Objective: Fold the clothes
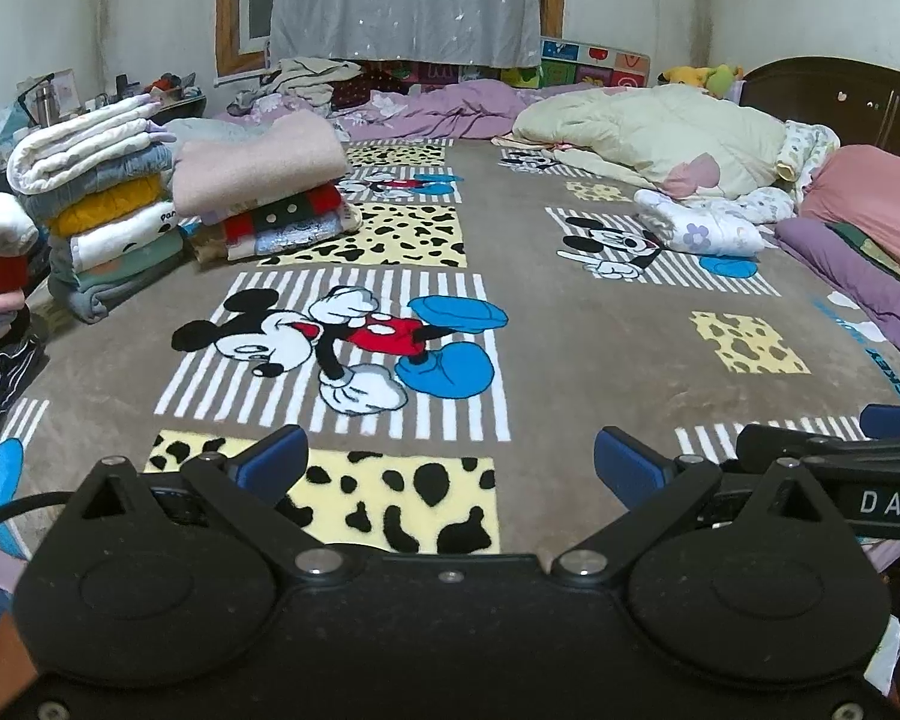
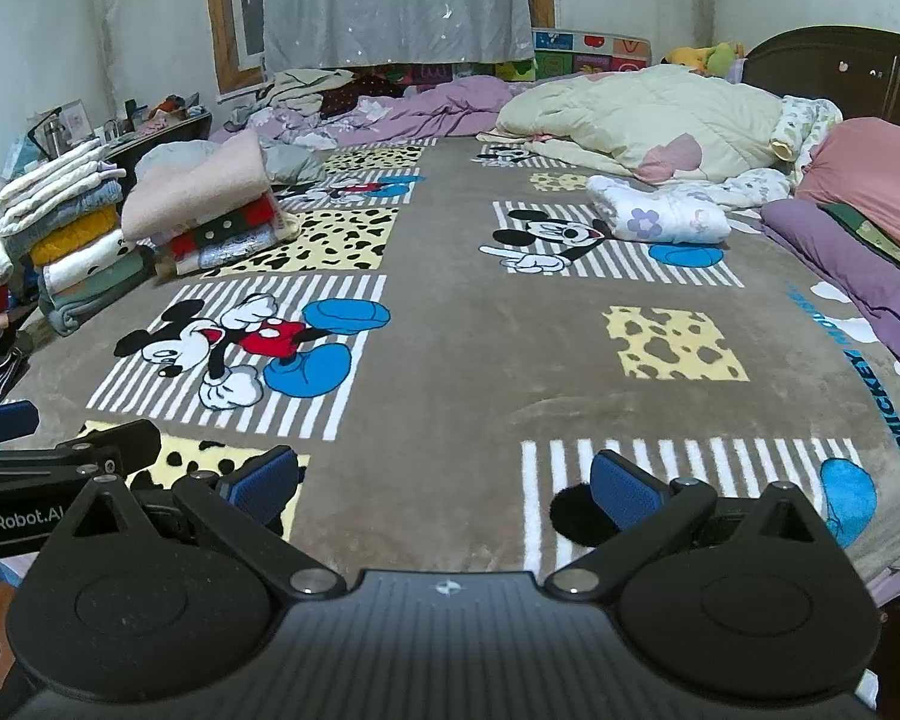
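Left wrist view: folded clothes in stacks (image 1: 102, 222) at far left of blanket (image 1: 570, 324), second stack with pink top layer (image 1: 258, 162) just beside. Unfolded candidate: white flowered garment (image 1: 696, 228), far right, lying on blanket beside cream quilt (image 1: 654, 126). No garment on open middle of blanket. Left gripper (image 1: 450, 462) low over near edge, jaws spread wide, nothing between blue pads (image 1: 270, 462).

Right wrist view: same flowered garment (image 2: 660, 216) ahead and slightly right, well apart from right gripper (image 2: 447, 480). Jaws likewise wide apart and empty. Purple bedding (image 2: 858, 282) and pink pillow (image 2: 870, 174) along right side; grey curtain (image 2: 396, 0) at back wall.

Step in hand, by judgement: between garments, fetching of next piece not yet begun. Next move, by judgement: reach forward and right with right gripper, close on one edge of flowered garment, draw to open middle of blanket, spread flat. Soft bunched cloth: expect sag and dragging; pinch a single layer only.
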`<act>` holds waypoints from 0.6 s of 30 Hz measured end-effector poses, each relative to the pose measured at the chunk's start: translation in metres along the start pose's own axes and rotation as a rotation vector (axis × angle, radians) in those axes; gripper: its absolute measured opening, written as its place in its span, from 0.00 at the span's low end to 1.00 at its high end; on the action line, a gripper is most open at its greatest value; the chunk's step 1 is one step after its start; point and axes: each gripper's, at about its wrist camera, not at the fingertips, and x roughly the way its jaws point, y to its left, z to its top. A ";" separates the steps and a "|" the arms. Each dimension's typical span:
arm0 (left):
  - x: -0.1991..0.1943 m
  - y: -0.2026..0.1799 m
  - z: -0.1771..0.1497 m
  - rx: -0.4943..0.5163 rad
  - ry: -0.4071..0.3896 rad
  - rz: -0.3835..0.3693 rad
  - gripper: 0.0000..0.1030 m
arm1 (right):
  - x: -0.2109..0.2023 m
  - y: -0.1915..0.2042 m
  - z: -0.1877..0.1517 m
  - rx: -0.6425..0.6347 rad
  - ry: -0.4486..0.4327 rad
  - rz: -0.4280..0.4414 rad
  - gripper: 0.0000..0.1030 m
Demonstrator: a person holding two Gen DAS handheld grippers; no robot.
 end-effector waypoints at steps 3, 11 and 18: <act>0.002 0.001 -0.001 -0.007 0.010 -0.004 1.00 | -0.001 0.001 0.000 -0.003 -0.002 0.002 1.00; 0.003 0.000 -0.003 -0.014 0.023 -0.008 1.00 | -0.003 0.002 0.001 -0.012 -0.009 0.008 1.00; 0.000 -0.001 -0.001 -0.015 0.021 -0.008 1.00 | -0.003 0.003 0.001 -0.014 -0.010 -0.001 1.00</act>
